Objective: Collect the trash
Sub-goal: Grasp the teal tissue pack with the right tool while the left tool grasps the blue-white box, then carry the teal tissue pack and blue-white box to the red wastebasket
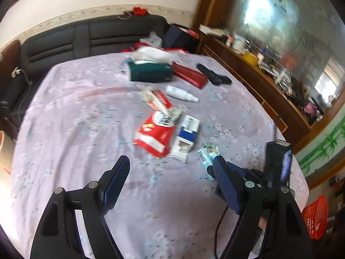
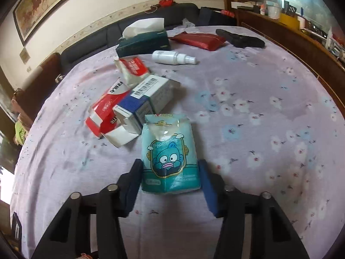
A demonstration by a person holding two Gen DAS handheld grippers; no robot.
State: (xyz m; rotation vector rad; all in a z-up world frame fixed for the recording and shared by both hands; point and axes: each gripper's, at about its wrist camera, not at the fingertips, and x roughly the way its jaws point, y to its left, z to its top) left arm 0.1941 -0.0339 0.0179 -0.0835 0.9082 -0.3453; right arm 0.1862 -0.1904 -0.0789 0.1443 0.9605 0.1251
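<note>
A teal cartoon-print packet (image 2: 170, 153) lies on the lilac floral tablecloth (image 2: 258, 112), its near end between the fingers of my right gripper (image 2: 170, 172), whose jaws close in on its sides. It also shows in the left wrist view (image 1: 207, 155). Beside it lie a red and white carton (image 2: 107, 112), a blue and white box (image 2: 144, 99) and a crumpled red wrapper (image 2: 132, 69). My left gripper (image 1: 172, 168) is open and empty above the cloth, short of the red carton (image 1: 154, 133) and blue box (image 1: 186, 133).
At the far side of the table lie a green tissue box (image 2: 143, 40), a white spray bottle (image 2: 172, 57), a red pouch (image 2: 198, 40) and a black object (image 2: 241, 37). A dark sofa (image 1: 64, 41) stands behind, a wooden sideboard (image 1: 258, 79) to the right. An orange basket (image 1: 317, 218) sits on the floor.
</note>
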